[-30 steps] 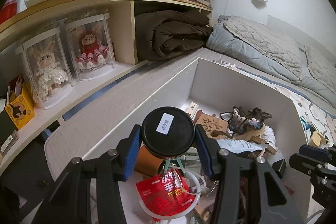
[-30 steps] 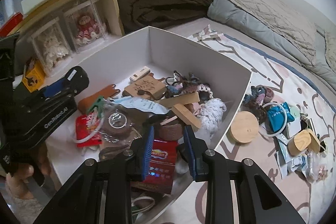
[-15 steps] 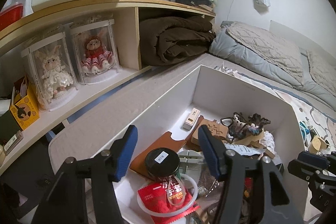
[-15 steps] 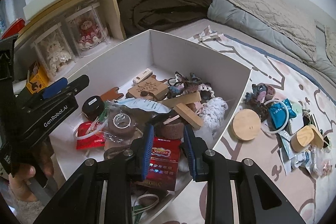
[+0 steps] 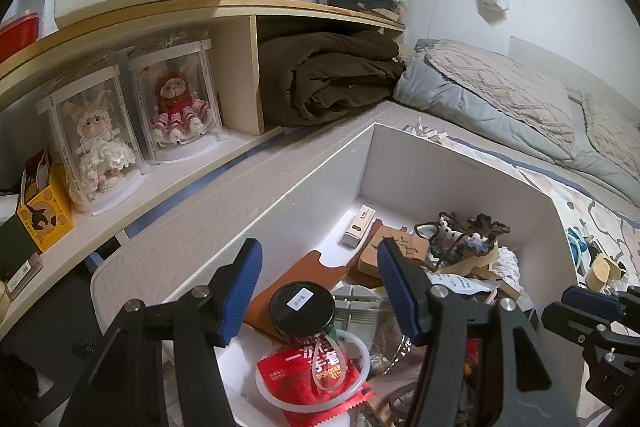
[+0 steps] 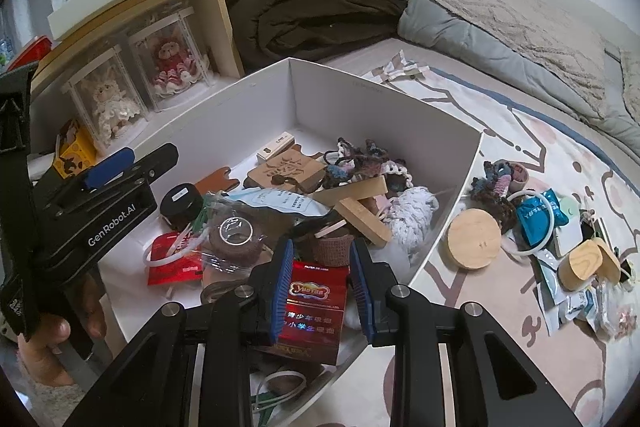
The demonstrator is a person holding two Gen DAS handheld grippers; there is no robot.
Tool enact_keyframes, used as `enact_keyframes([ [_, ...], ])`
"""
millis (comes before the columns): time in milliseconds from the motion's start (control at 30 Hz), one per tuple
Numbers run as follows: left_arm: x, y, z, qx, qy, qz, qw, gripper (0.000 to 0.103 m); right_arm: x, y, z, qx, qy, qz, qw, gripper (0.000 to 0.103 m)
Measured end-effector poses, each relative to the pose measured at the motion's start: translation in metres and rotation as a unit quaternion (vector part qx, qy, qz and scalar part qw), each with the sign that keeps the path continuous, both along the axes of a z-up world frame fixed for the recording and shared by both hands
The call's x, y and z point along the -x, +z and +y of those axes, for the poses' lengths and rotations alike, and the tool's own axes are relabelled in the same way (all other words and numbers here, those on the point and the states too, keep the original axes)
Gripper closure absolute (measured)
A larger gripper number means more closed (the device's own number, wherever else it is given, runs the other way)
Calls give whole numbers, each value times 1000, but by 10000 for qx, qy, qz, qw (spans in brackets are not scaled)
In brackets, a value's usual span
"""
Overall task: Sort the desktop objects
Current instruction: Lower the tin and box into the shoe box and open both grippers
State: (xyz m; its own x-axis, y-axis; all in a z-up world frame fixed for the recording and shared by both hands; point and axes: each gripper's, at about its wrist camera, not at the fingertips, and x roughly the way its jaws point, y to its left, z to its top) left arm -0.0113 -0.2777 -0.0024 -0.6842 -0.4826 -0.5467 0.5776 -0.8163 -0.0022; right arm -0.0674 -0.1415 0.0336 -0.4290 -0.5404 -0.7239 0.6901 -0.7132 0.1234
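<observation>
A white box [image 5: 460, 167] [image 6: 380, 107] on the bed holds several small objects. A jar with a black lid [image 5: 302, 309] [image 6: 182, 201] stands at its near left, beside a red packet [image 5: 316, 379] and a brown leather piece [image 5: 296, 283]. My left gripper [image 5: 320, 291] is open and empty above the jar; it also shows in the right wrist view [image 6: 108, 167]. My right gripper [image 6: 320, 283] is open and empty over a red cigarette pack [image 6: 312, 307] in the box. It shows at the right edge of the left wrist view [image 5: 592, 311].
Loose items lie on the patterned bedcover right of the box: a round wooden lid [image 6: 474, 233], a blue packet [image 6: 536, 219], a wooden container [image 6: 584, 263]. A wooden shelf [image 5: 200, 11] with two boxed dolls [image 5: 176, 99] and a brown blanket [image 5: 332, 79] stands behind.
My left gripper let go of the black-lidded jar, which now stands in the box, then opened wide and lifted. The right gripper drew back slightly.
</observation>
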Motion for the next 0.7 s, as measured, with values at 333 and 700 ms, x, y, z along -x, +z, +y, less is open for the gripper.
enact_keyframes([
  [333, -2, 5, 6, 121, 54, 147, 9998, 13, 3, 2, 8, 88, -182, 140, 9997, 36],
  [700, -1, 9, 14, 211, -36, 220, 9995, 2, 2, 8, 19, 250, -381, 576, 9973, 6],
])
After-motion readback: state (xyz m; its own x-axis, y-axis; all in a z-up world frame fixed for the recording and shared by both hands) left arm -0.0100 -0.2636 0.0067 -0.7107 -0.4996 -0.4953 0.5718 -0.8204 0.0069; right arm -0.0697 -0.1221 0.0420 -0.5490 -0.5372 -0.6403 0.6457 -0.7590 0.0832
